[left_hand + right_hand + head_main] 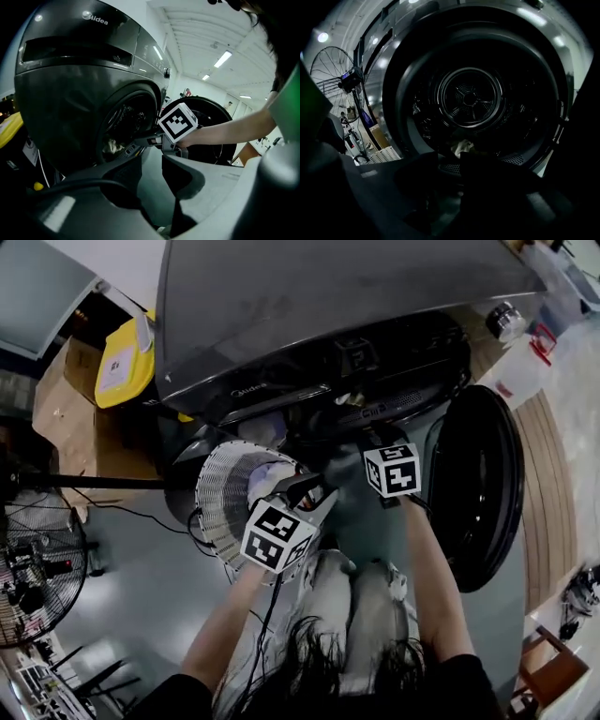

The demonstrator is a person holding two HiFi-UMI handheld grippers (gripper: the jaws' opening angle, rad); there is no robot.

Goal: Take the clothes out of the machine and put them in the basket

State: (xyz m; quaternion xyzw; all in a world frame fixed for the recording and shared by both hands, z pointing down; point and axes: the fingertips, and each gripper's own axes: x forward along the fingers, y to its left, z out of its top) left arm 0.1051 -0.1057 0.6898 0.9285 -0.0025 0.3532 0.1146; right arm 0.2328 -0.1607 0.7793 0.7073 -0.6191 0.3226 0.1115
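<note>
Head view: a floor fan (33, 577) stands at far left, with a cardboard box (66, 413) and a yellow bin (127, 362) beyond it. The white slatted basket (225, 498) sits on the floor just left of the dark washing machine (328, 306). The left gripper (151, 159) is held at the basket's near edge, its jaws apart with nothing between them. The right gripper (449, 157) is at the drum mouth, jaws slightly apart and empty, pointing at a pale garment (462, 146) that lies at the bottom of the drum. The round door (483, 484) stands open at right.
</note>
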